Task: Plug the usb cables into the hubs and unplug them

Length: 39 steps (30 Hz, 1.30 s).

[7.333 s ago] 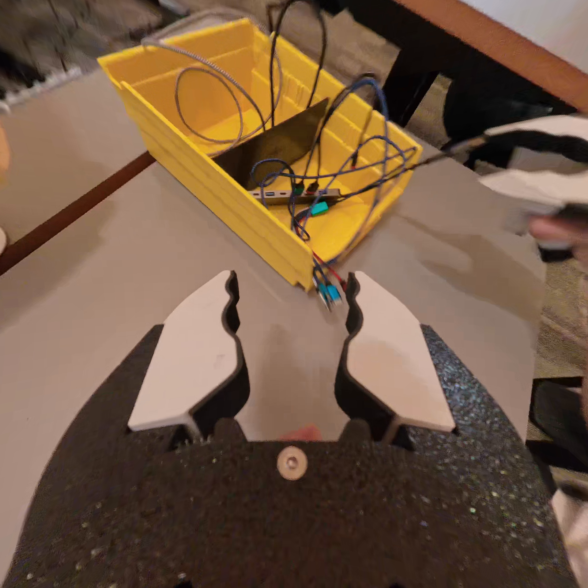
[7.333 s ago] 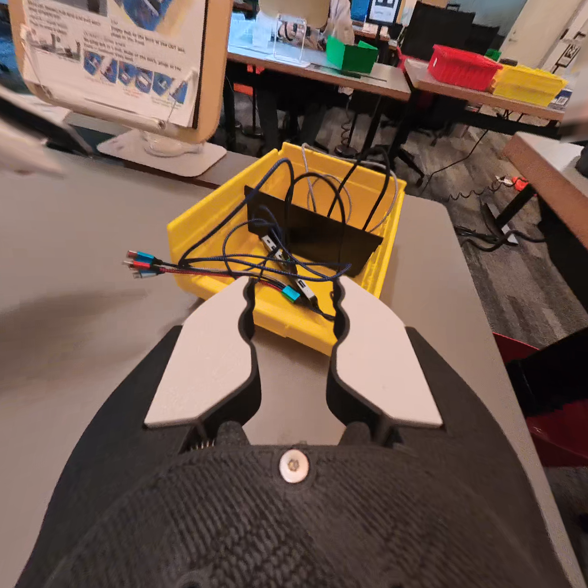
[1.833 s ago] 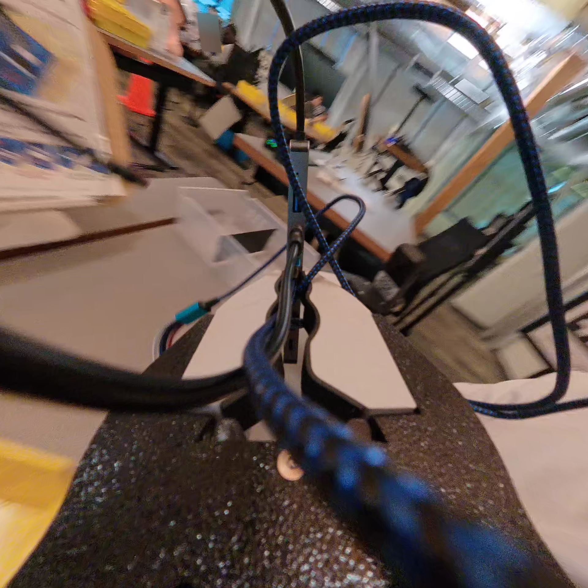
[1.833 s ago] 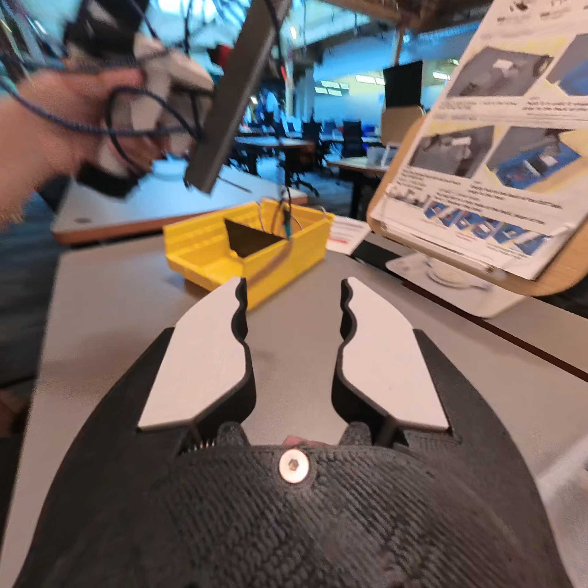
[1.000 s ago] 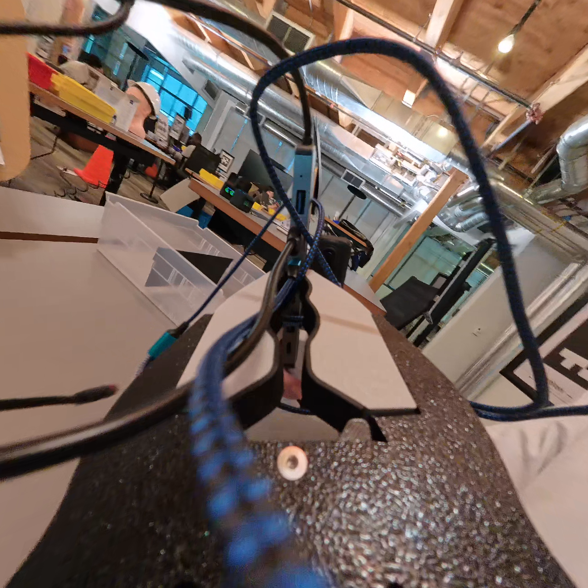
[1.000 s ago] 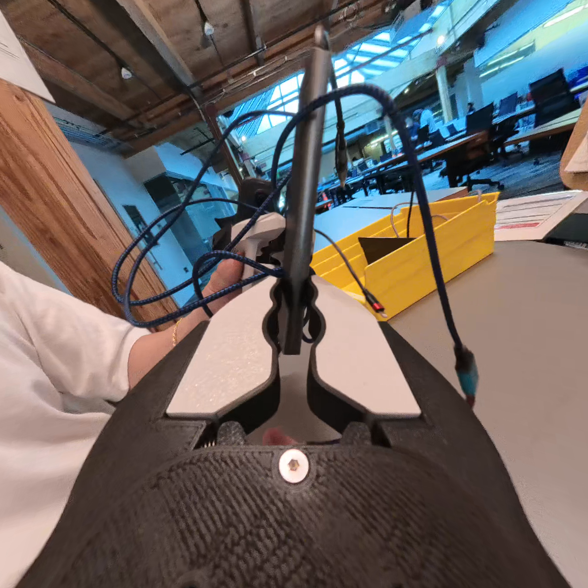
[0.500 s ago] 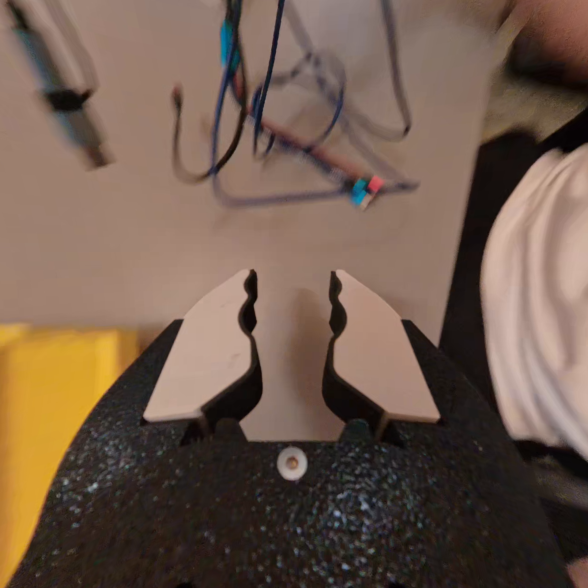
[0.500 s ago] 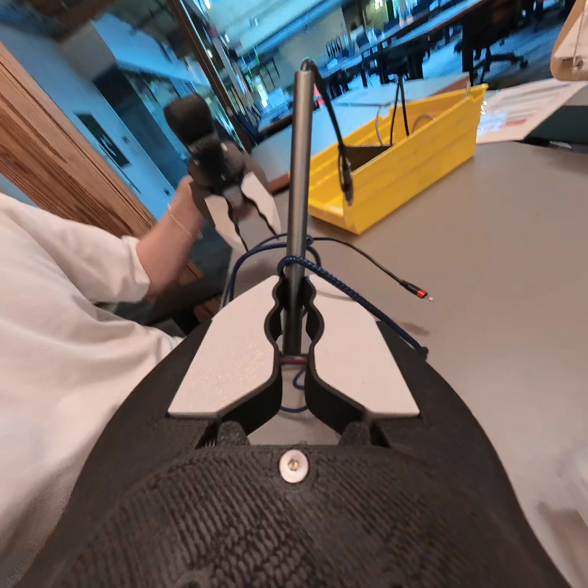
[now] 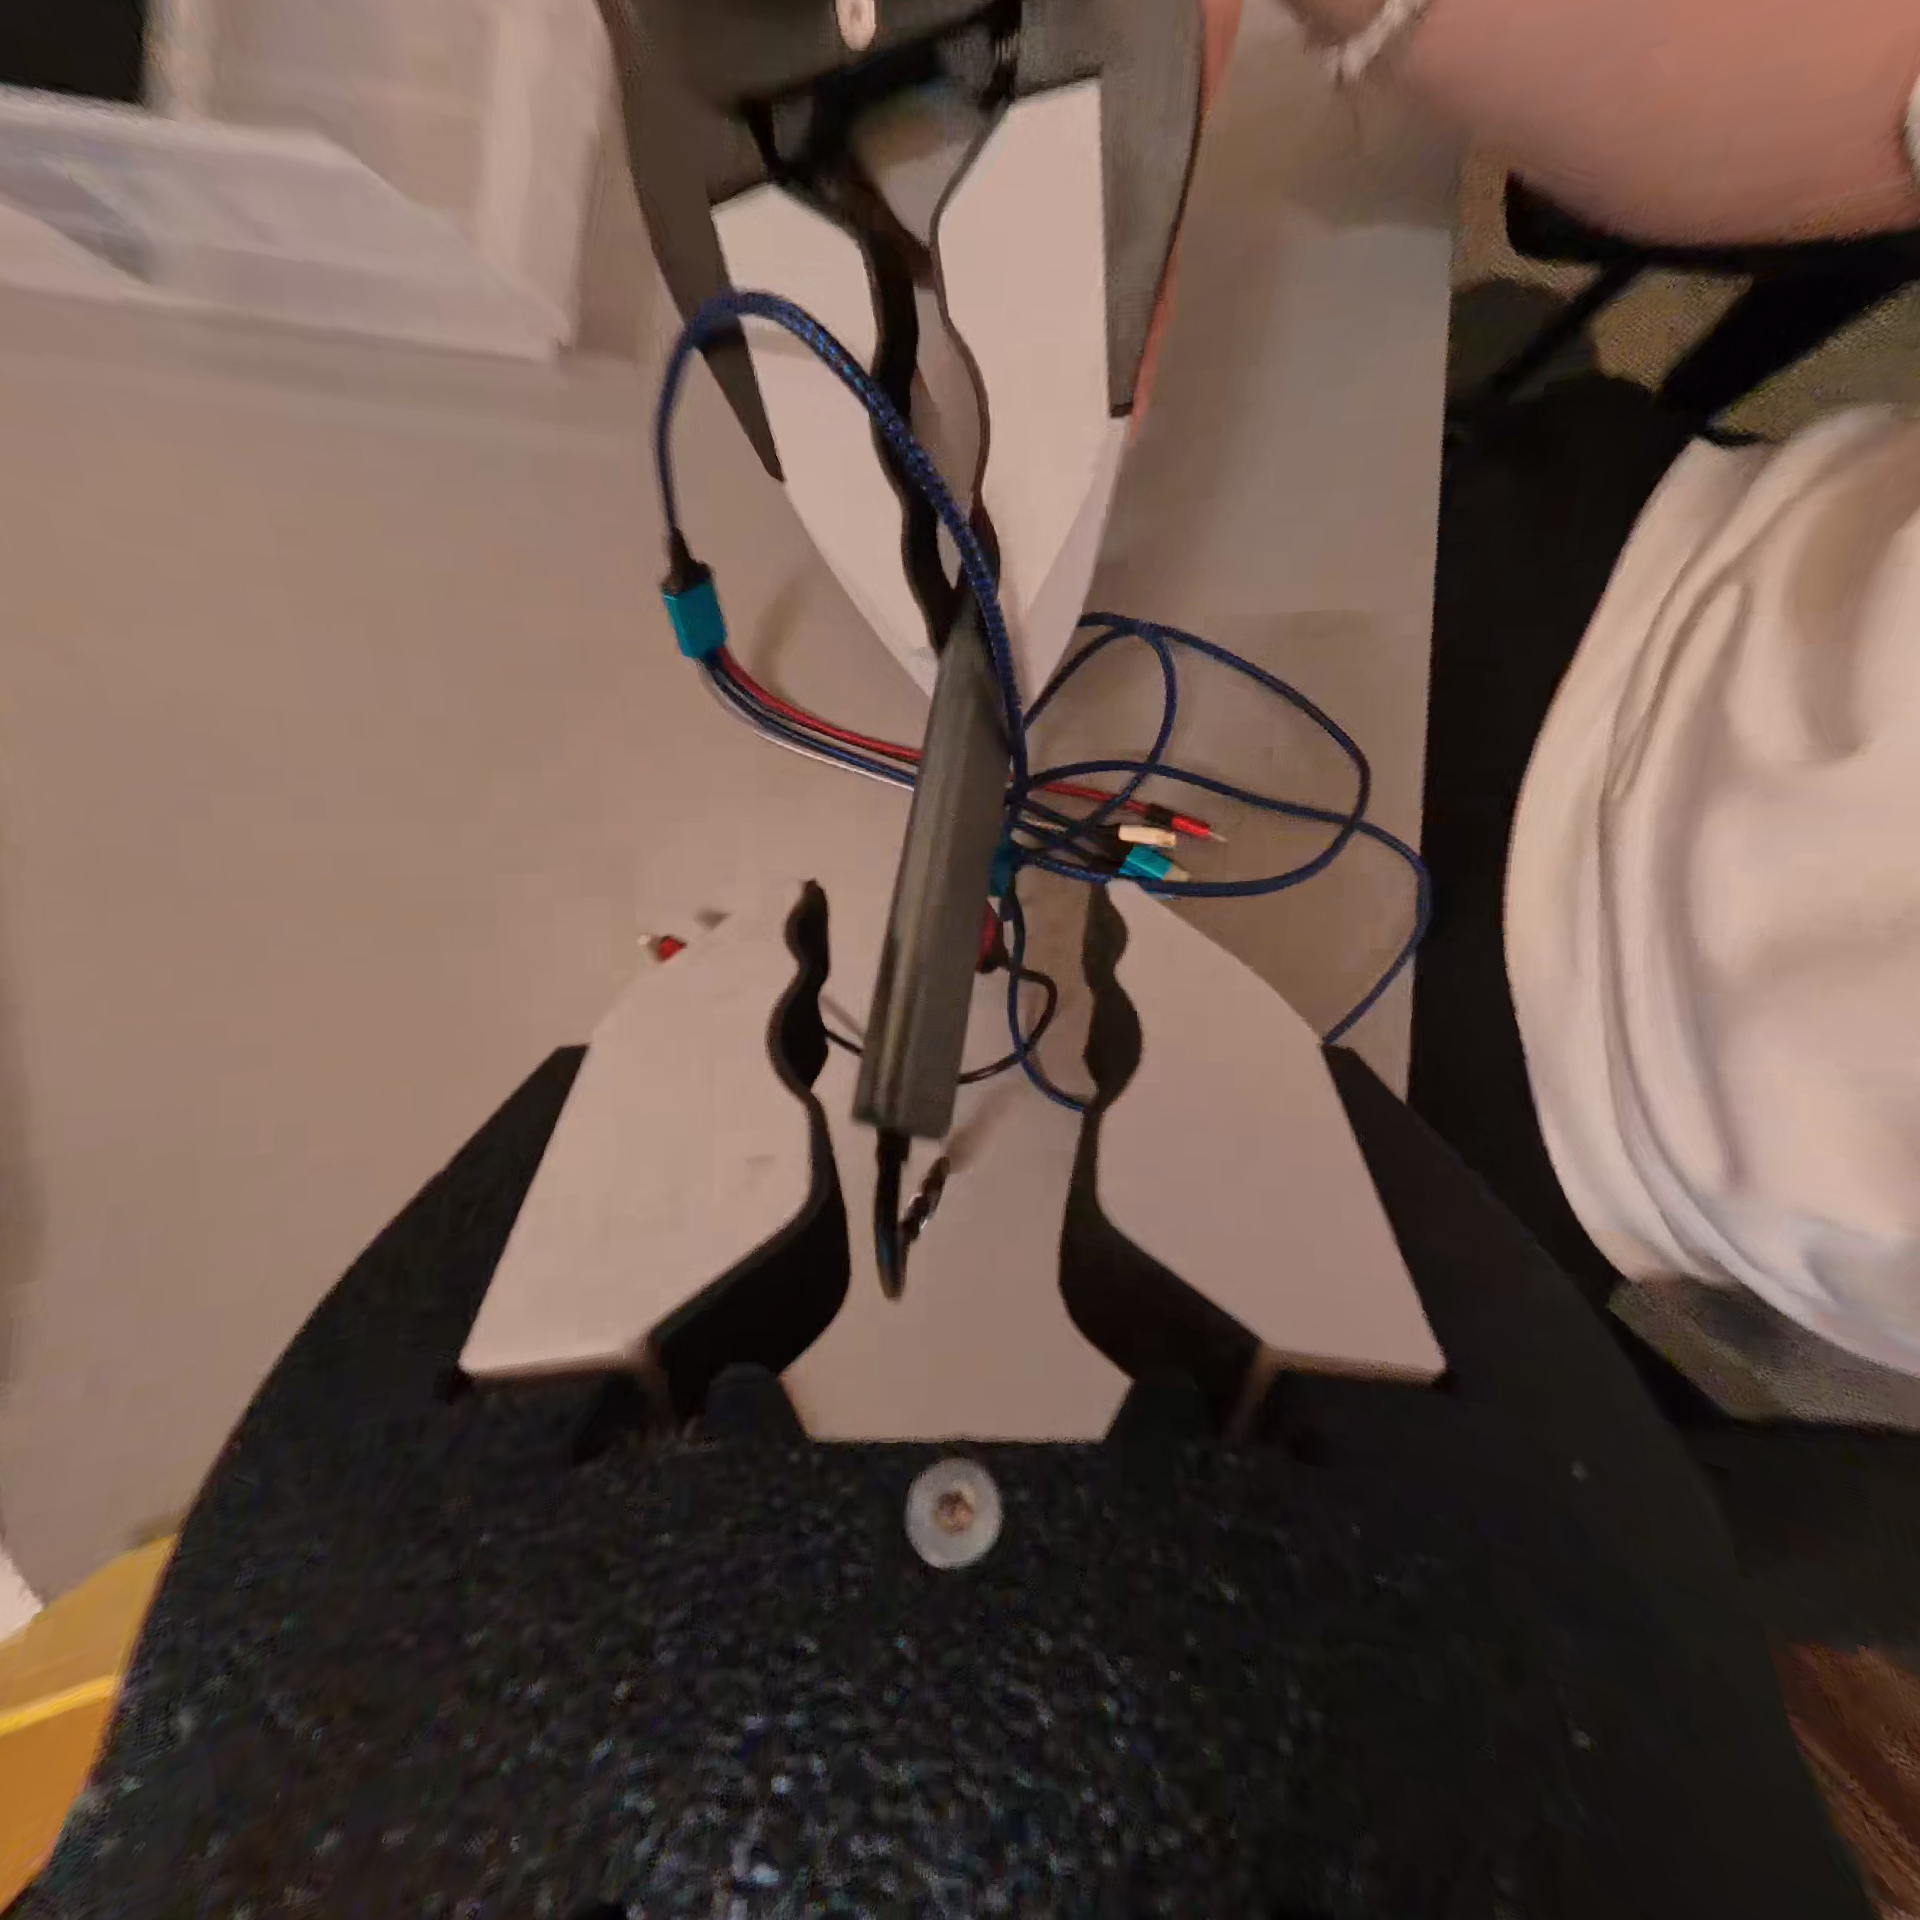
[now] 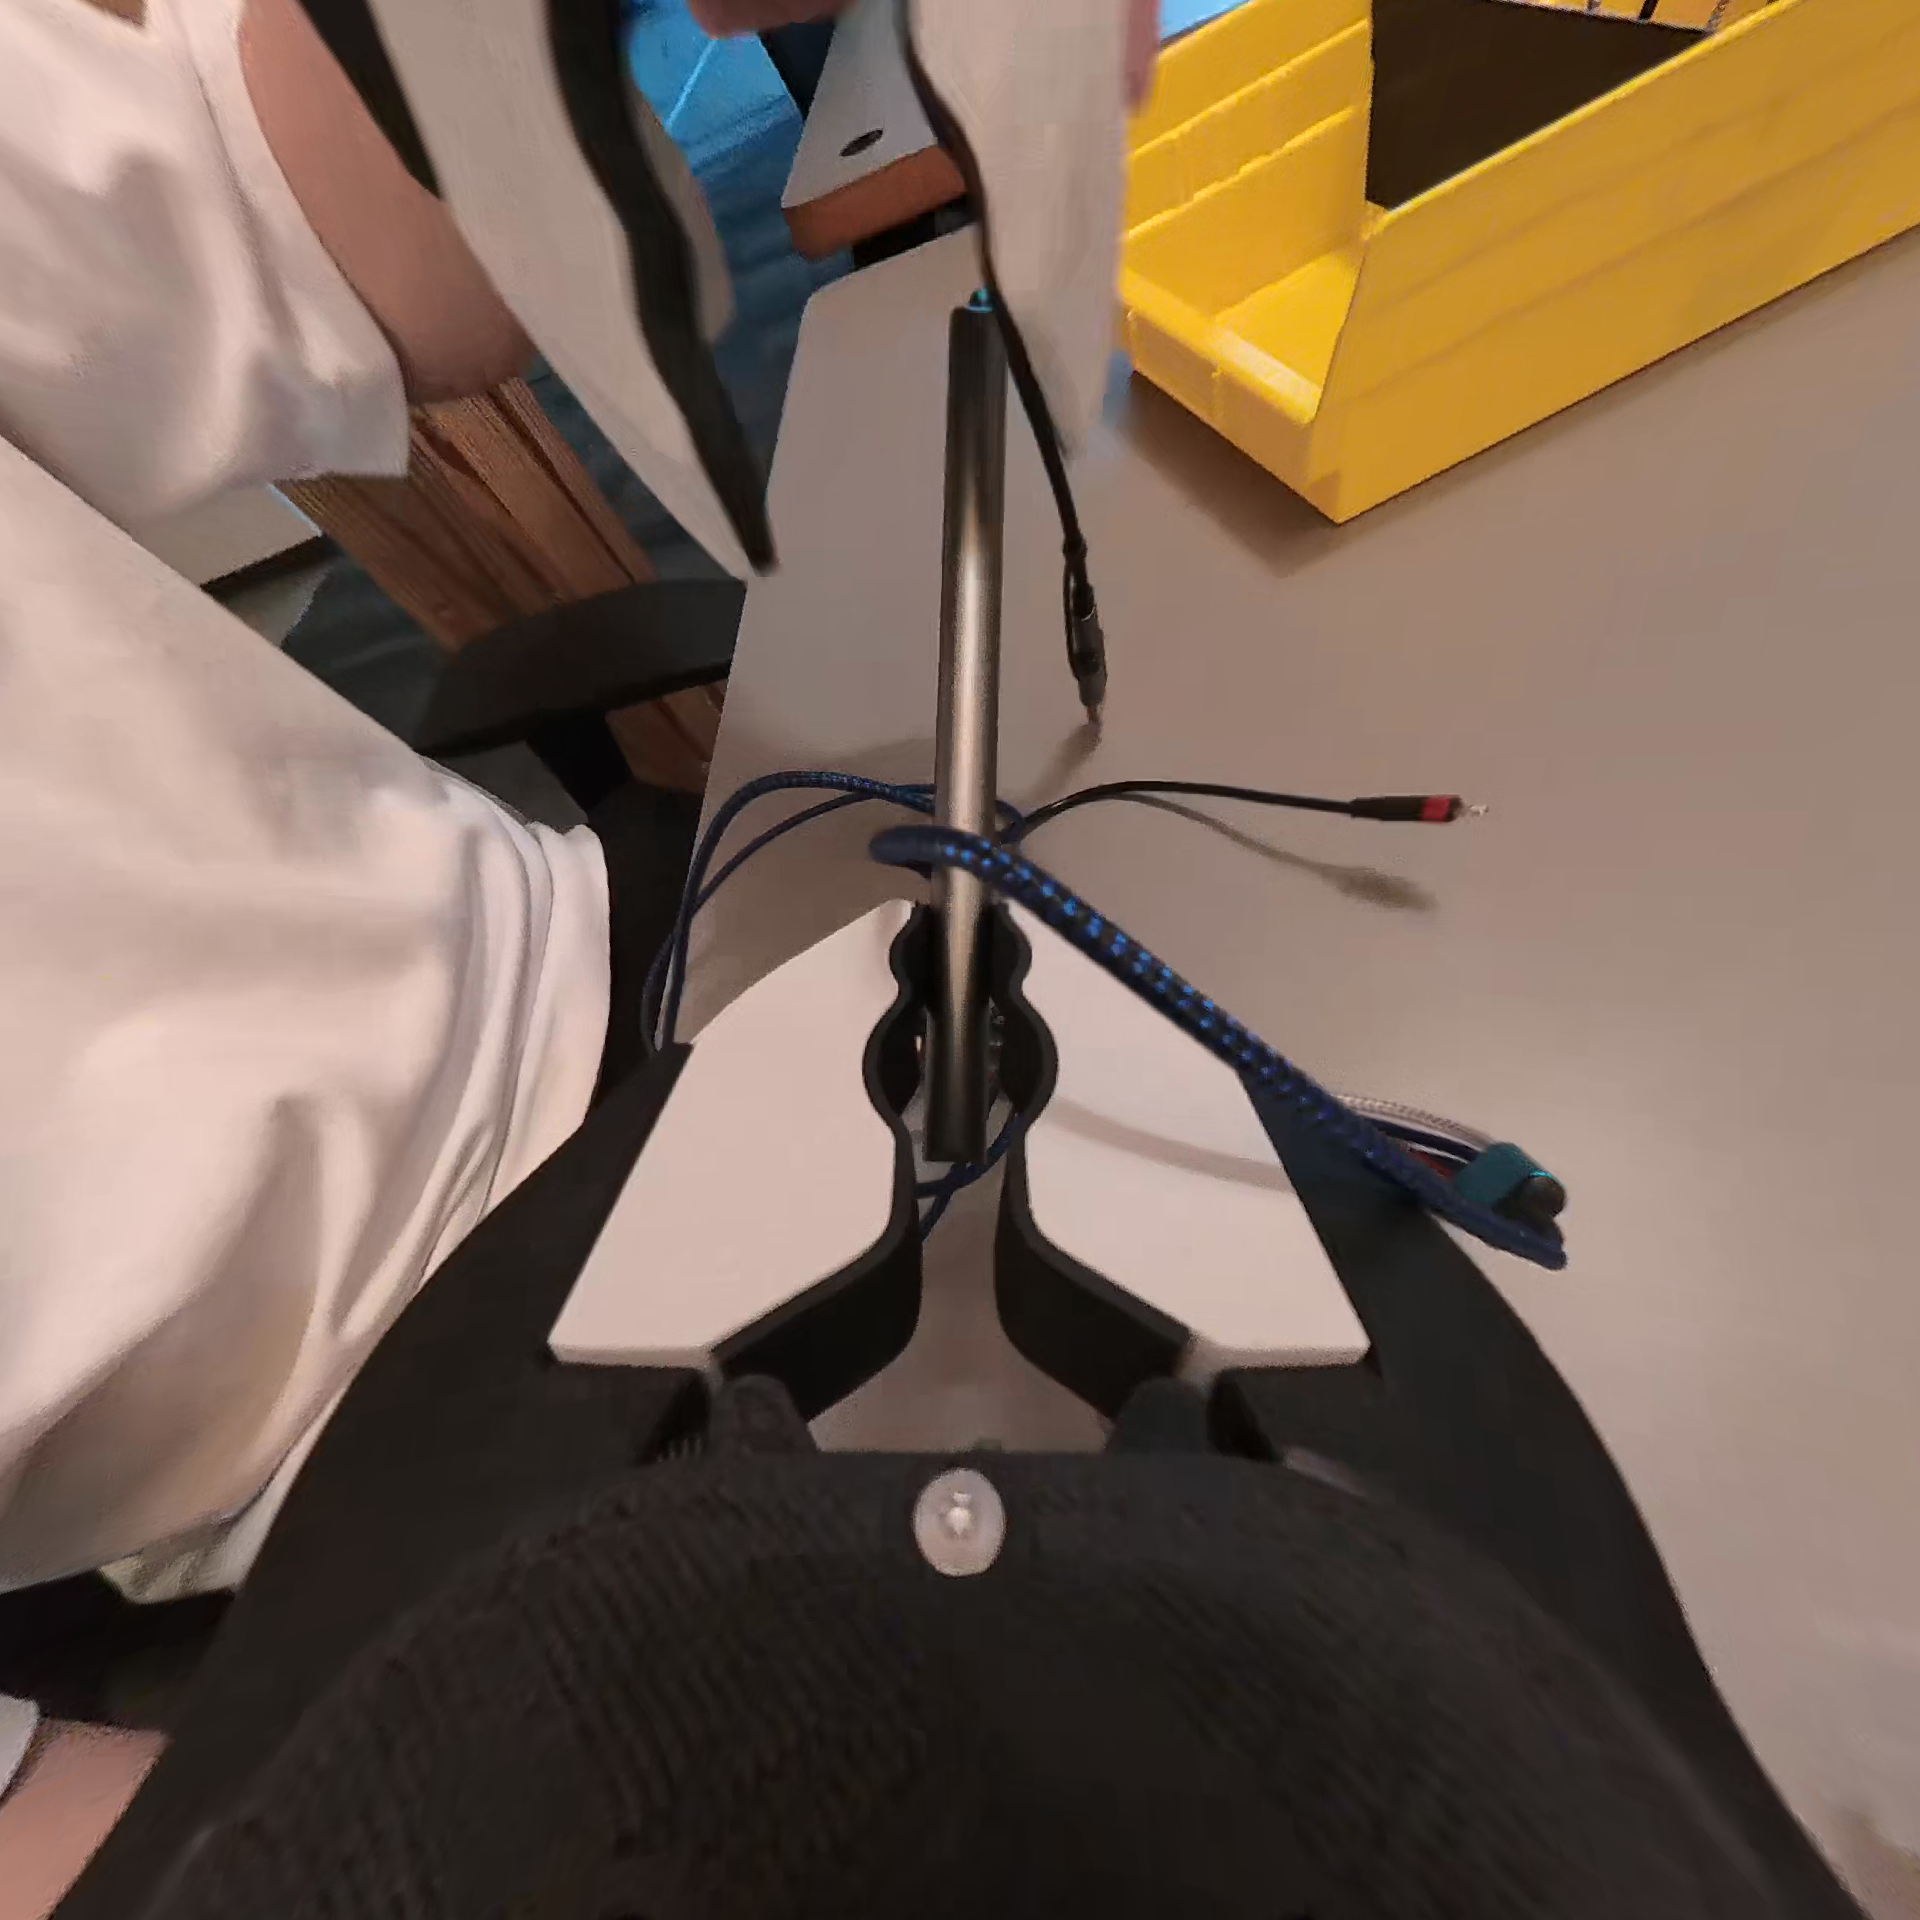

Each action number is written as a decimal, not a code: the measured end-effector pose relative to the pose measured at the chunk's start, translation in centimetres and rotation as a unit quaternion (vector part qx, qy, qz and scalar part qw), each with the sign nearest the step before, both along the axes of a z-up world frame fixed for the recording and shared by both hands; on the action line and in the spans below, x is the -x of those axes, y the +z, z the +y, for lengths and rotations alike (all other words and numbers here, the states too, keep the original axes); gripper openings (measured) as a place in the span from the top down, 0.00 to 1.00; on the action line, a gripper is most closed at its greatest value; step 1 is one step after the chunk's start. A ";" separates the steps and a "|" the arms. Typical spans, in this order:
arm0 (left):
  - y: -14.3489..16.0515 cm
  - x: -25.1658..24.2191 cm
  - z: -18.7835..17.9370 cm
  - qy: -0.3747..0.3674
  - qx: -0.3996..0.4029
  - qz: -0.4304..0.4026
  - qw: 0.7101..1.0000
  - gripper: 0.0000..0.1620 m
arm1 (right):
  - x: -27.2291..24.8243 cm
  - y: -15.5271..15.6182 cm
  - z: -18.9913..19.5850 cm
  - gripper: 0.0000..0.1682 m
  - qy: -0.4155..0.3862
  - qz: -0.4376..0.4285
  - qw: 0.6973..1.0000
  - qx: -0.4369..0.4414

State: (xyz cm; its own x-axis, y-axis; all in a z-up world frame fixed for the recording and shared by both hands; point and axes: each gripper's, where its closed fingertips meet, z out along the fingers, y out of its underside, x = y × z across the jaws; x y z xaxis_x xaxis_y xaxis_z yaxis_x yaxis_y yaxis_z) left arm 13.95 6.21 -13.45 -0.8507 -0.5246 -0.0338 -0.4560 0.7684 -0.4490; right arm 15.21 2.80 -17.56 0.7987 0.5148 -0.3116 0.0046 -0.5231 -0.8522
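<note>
The slim dark grey USB hub is clamped at one end in my right gripper, which is shut on it and holds it above the grey table. In the left wrist view the hub points at the camera. Its free end lies between the fingers of my open left gripper, touching neither. The right gripper comes in from the top. A blue braided cable with a teal connector drapes over the hub. Its coloured plug ends hang beside the hub. A black cable with a red plug sticks out to the right.
A yellow bin with a black divider stands on the table at the far right. A person's white sleeve fills the left of the right wrist view. My left gripper shows there around the hub's far end. The hub's own black lead dangles. Tip to tip, the grippers are about 6 cm apart.
My left gripper has swung from looking down at the loose cables to the hub's free end, fingers open on either side. My right gripper has tipped downward, still shut on the hub.
</note>
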 end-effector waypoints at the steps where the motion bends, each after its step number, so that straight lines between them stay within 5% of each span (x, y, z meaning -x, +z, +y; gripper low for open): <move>1: -0.9 -0.1 -0.2 -0.009 -0.001 0.036 0.999 0.75 | 0.2 0.1 0.1 0.94 0.002 -0.002 1.000 -0.001; 4: -3.1 0.5 -0.8 -0.031 0.008 0.136 0.990 0.93 | 0.6 0.1 0.2 0.94 0.006 -0.015 1.000 0.000; 9: -3.7 -0.7 -0.5 0.021 0.034 0.153 0.987 0.94 | -1.5 0.1 0.4 0.91 -0.055 -0.047 0.997 -0.009; 13: -1.7 -3.3 1.8 0.140 0.179 0.114 0.967 0.94 | -6.5 1.4 -0.4 0.66 -0.185 -0.113 0.975 -0.040; 15: 0.0 -5.1 3.8 0.223 0.300 0.081 0.924 0.94 | -9.1 3.0 -1.2 0.54 -0.262 -0.162 0.950 -0.060; 17: 1.3 -6.6 6.2 0.303 0.420 0.053 0.854 0.94 | -9.8 5.7 -1.5 0.52 -0.306 -0.193 0.927 -0.102; 21: 2.0 -7.2 8.3 0.378 0.608 0.025 0.698 0.94 | -4.8 10.4 0.9 0.67 -0.284 -0.179 0.918 -0.209; 25: 1.9 -6.2 6.7 0.371 0.714 0.055 0.592 0.94 | -3.6 7.0 4.8 0.67 -0.268 -0.304 0.891 -0.202; 29: 1.4 -5.5 5.2 0.373 0.728 0.063 0.571 0.94 | -4.8 3.0 6.0 0.74 -0.225 -0.415 0.861 -0.190; 33: 1.0 -4.9 4.2 0.379 0.724 0.063 0.573 0.94 | -4.2 3.4 6.4 0.86 -0.222 -0.369 0.872 -0.232; 39: 1.2 -5.1 4.8 0.401 0.723 0.031 0.561 0.94 | -4.1 4.2 6.2 0.86 -0.225 -0.357 0.866 -0.267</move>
State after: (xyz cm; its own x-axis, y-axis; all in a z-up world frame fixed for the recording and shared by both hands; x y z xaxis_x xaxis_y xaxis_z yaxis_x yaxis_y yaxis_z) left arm 19.06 10.99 -12.24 -0.2967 -0.1803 0.9378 -0.4436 -0.8436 -0.3025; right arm 19.31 9.04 -13.33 0.8466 0.0199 0.5318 0.5290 -0.1406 -0.8369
